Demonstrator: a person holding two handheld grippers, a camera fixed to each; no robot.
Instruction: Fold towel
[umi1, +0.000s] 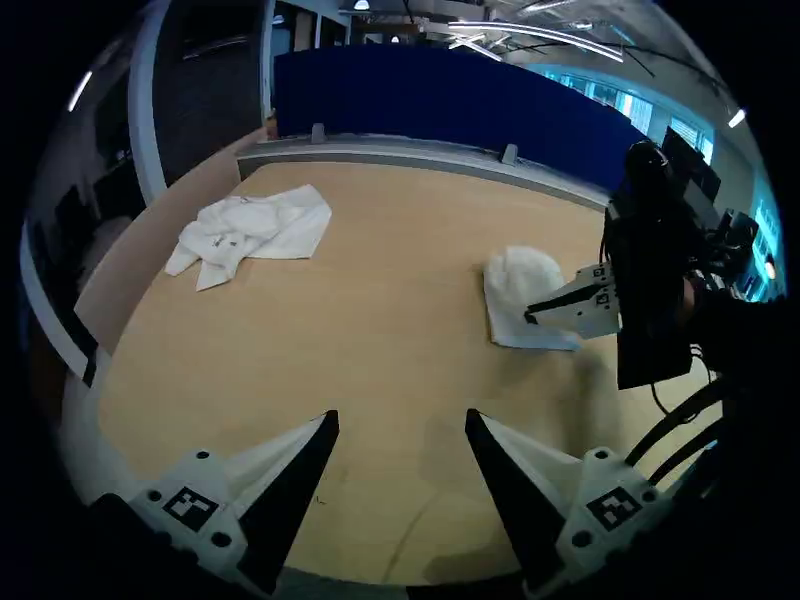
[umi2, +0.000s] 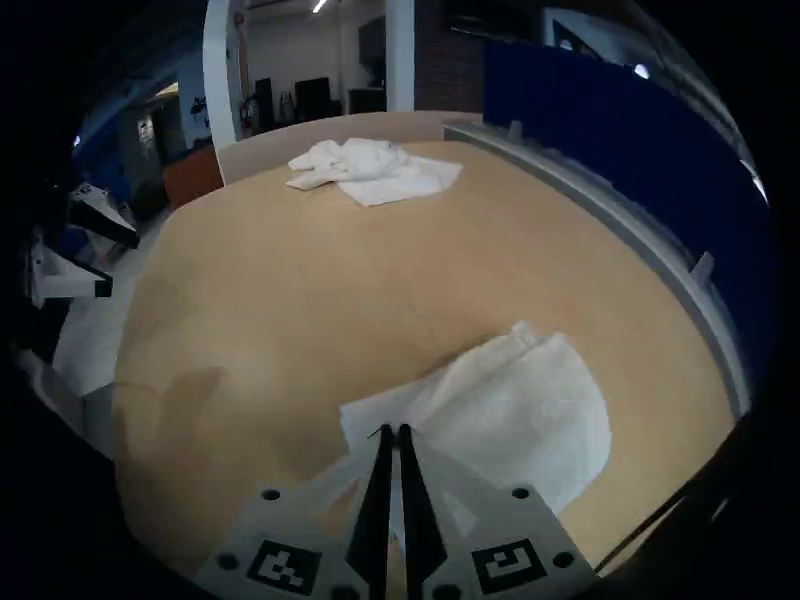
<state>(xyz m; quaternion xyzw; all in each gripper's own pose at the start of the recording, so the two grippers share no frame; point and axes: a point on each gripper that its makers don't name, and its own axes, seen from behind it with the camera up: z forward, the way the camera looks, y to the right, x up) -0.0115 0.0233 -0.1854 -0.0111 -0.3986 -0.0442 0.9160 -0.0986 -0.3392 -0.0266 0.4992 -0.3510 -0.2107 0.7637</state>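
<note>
A folded white towel (umi2: 520, 410) lies on the wooden table (umi2: 300, 290), also seen at the right as the towel (umi1: 520, 285). My right gripper (umi2: 391, 432) has its fingers pressed together over the towel's near edge, with a thin strip of white cloth between them. From the left gripper view, that right gripper (umi1: 532, 316) rests on the towel's near side, held by a dark-sleeved hand. My left gripper (umi1: 400, 420) hovers open above bare table, well short of the towel, with nothing between its fingers.
A second white towel (umi1: 250, 230) lies crumpled at the table's far left, also seen as the crumpled towel (umi2: 370, 168). A blue partition (umi1: 450, 100) and a grey ledge (umi1: 400, 152) run along the far edge. The left gripper (umi2: 80, 250) shows at the table's left rim.
</note>
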